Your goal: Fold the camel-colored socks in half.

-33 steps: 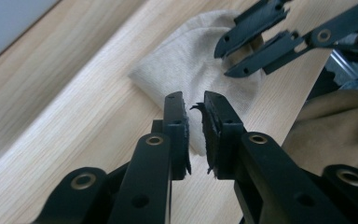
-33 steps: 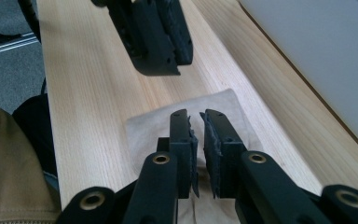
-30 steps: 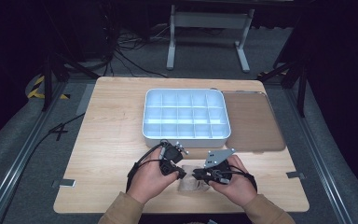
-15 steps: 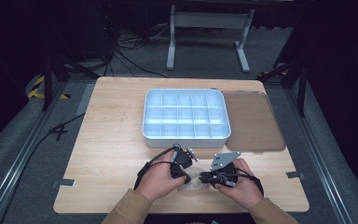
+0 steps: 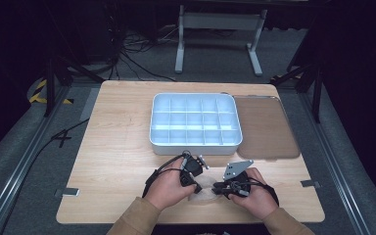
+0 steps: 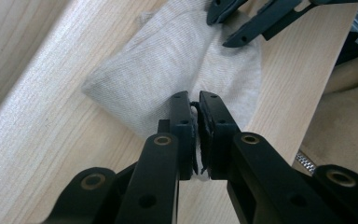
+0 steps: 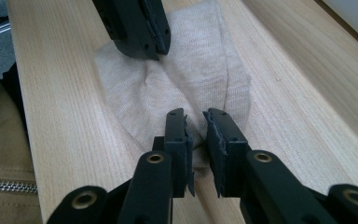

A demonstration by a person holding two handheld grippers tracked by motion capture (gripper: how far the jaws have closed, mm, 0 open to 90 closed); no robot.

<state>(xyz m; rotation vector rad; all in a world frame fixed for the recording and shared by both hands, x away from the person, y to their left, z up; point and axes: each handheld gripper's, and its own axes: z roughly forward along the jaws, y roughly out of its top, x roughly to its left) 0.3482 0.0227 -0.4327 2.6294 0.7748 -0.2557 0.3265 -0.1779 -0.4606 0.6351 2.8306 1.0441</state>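
My bench (image 5: 117,147) carries the compartment tray (image 5: 196,120) at its far middle, nothing in it. The beige cloth (image 5: 203,188) lies bunched at the near edge, unfolded. Left gripper (image 6: 194,100) pinches its hem; right gripper (image 7: 195,116) has just been opening, cloth between its narrow-gapped pads, unpressed.

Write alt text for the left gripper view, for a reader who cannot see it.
The left gripper, its two black jaws nearly together, pinches the near edge of a small beige cloth lying on the light wooden table. Across the cloth, the dark jaws of the right gripper come in from the top. A tan sleeve shows at the right.
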